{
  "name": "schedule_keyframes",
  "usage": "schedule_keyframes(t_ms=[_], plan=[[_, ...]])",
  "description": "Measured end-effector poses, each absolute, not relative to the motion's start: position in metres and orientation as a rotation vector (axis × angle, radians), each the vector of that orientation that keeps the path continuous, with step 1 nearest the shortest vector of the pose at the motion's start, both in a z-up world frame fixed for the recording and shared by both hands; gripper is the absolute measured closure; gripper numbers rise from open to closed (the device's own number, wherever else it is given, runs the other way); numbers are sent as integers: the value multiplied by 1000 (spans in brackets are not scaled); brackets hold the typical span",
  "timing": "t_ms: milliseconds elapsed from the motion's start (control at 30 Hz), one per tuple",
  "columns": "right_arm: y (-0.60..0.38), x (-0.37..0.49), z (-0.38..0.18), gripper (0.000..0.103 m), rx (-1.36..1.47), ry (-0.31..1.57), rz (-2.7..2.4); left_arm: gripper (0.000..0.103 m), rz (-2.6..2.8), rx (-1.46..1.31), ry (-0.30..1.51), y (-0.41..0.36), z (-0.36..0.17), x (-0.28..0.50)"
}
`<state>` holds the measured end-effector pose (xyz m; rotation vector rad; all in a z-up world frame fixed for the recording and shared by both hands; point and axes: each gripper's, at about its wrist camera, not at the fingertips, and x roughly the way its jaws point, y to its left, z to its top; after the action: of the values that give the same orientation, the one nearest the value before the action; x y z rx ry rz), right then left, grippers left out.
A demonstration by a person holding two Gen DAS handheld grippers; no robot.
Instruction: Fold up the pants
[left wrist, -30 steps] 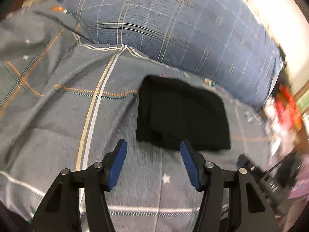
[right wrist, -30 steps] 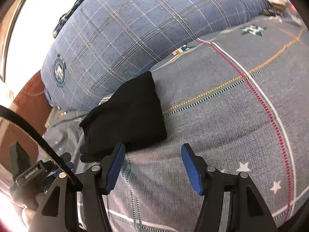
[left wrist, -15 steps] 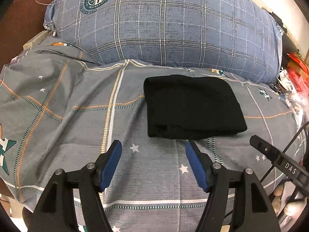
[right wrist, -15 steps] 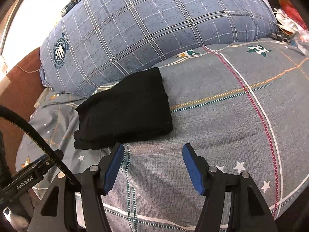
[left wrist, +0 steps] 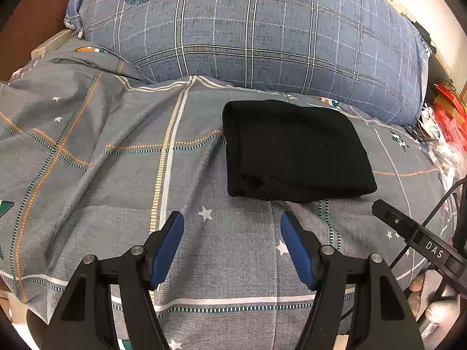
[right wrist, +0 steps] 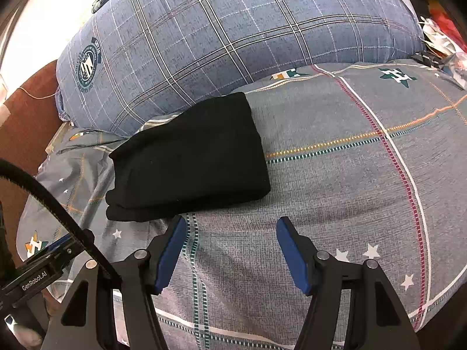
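The black pants [left wrist: 294,148] lie folded into a compact rectangle on the grey patterned bedspread [left wrist: 116,160], just in front of the pillow. My left gripper [left wrist: 232,221] is open and empty, held above the bedspread short of the pants' near edge. In the right wrist view the folded pants [right wrist: 189,160] sit to the upper left. My right gripper [right wrist: 229,224] is open and empty, with its left finger close to the pants' near edge, not touching.
A large blue plaid pillow [left wrist: 256,35] lies behind the pants. Red and white clutter [left wrist: 446,122] sits beyond the bed's right side. The right gripper's body [left wrist: 420,242] shows in the left wrist view, the left one [right wrist: 43,271] in the right wrist view. A brown headboard [right wrist: 26,116] stands at left.
Both grippers have drawn back and risen from the folded pants, staying open. The pants have not moved.
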<state>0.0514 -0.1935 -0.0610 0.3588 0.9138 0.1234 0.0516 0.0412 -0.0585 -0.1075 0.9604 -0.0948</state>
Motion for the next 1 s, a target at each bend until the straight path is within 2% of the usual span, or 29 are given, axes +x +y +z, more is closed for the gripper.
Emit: schedule_keyframes(t_ms=[267,600,1000], plan=[[-200,53,-65,33,381,916,121,35,-112,-117,991,35,-63,56],[-223,75,-52,30,406,874,144,31,-211,-357,960,85,-47,105],[-240,173,-79,29,586,961,272,31,-418,-472,1101,64,-108,194]])
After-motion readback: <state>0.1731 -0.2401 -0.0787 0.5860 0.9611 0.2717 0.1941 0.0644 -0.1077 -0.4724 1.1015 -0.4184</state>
